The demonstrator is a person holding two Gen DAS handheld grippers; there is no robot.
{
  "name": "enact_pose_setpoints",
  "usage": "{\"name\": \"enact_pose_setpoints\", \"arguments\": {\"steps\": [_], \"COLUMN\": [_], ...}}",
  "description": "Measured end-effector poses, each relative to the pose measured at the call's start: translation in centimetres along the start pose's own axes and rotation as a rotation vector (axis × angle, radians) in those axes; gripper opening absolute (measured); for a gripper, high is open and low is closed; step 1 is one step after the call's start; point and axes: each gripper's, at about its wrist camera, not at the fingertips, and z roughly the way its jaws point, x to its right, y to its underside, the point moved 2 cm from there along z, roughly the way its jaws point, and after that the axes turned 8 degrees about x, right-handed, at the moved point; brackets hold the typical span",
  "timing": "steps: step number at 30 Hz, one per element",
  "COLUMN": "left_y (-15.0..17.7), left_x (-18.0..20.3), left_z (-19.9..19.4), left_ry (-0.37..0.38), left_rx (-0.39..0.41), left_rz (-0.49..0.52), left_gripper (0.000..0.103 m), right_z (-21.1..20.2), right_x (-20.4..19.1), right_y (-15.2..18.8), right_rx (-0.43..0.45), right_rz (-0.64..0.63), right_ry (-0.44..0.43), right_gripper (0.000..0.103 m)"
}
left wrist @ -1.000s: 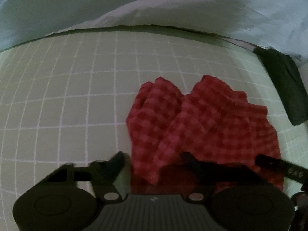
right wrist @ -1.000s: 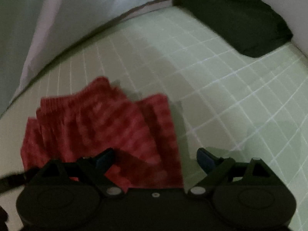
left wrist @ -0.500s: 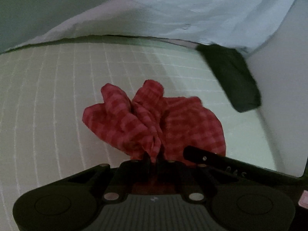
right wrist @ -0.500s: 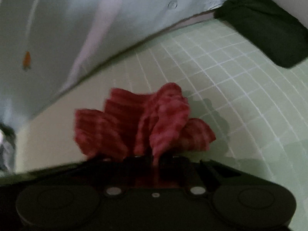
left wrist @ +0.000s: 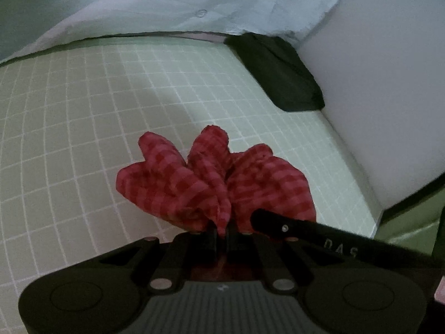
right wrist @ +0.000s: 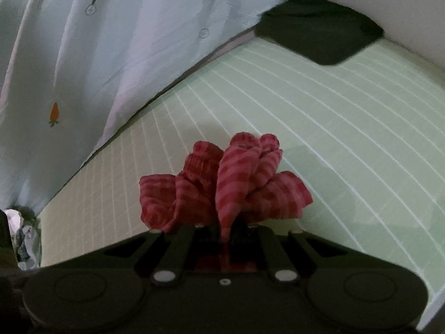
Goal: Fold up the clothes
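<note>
Both views are dim and grainy, soft shadows lie across the grid mat, its lines bend toward the black fisheye corners, and the checked cloth looks slightly blurred.

Only readable text: "DAS" in pale letters on the right tool's black finger, seen from left wrist view.

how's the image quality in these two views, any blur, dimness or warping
Left wrist view: dim, soft, grid mat lines bowed by fisheye; red checked cloth fairly sharp. Right wrist view: equally dim, the cloth slightly smeared, dark folded garment nearly featureless, corners vignetted black.
</note>
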Motion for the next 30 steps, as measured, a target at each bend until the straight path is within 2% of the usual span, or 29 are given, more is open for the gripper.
{"name": "enact_pose_setpoints", "arguments": {"steps": [3, 8, 13, 17, 23, 30], "left_y": [0.1, -0.5, -2.3, -4.4, -10.4, -20.0], "left_x": [1.4, 4.3, 8.7, 12.6, 18.1, 22.4], "left_z": [0.1, 2.0, 5.4, 9.4, 14.6, 20.9], "left_ry": [-0.02, -0.09, -0.118, -0.119, -0.108, -0.078], "left_rx": [0.013, 0.05, 0.1, 0.124, 0.179, 0.264], "left_rz": [0.005, -0.012, -0.089, -0.131, -0.069, 0.054], "left_gripper": [0.005, 0.005, 0.005, 0.005, 0.005, 0.006], "right_z": [-0.3, -0.1, 0.7, 1.0, 2.0, 5.0], "right_x": [1.3, 3.7, 7.6, 11.4, 15.6, 17.8], "right_y": [-0.3, -2.5, -7.2, -11.6, -19.0, -29.7], "right_rx": [-0.007, -0.026, -0.043, 0.0, 0.081, 0.225], "right_rz": [0.028, -0.024, -0.118, -0.201, -0.247, -0.321], "right_ry": [-0.034, -0.077, -0.122, -0.143, -0.148, -0.149], "right_gripper": [0.006, 0.006, 0.006, 0.006, 0.006, 0.006]}}
